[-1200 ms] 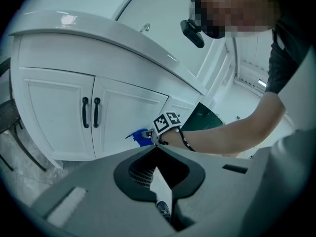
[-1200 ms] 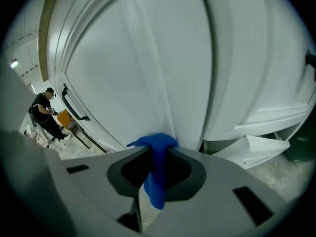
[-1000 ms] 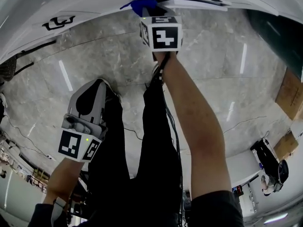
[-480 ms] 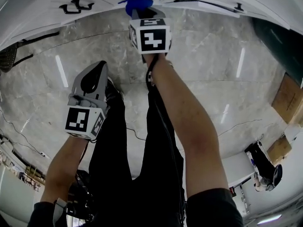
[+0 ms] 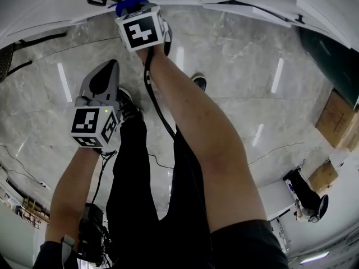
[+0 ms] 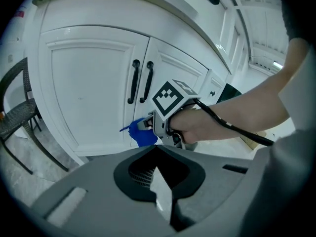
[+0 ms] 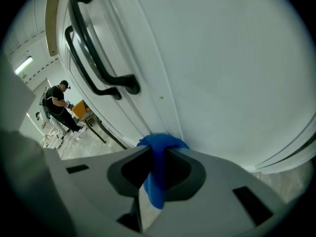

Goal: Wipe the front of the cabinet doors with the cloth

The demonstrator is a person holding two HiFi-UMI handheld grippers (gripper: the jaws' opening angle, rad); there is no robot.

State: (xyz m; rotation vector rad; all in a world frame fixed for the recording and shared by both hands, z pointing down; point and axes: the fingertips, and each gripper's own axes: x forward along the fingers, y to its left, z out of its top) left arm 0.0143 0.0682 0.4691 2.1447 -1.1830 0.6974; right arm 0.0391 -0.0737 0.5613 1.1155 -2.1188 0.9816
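Blue cloth (image 7: 157,177) bunched in rt gripper (image 7: 157,153) jaws, on white cab door (image 7: 237,73).

Under the left hand-held gripper (image 5: 105,72) and the right hand-held gripper (image 5: 134,11) spreads a glossy grey marble floor (image 5: 235,43) streaked with reflected strip lights (image 5: 276,74). A black chair (image 6: 16,125) stands left of the left one. Cardboard boxes (image 5: 336,116) sit well apart to the right.

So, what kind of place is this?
Probably a kitchen-style set inside a large workshop or hall: white cabinet doors with black handles, a glossy stone floor, and cardboard boxes at the side.
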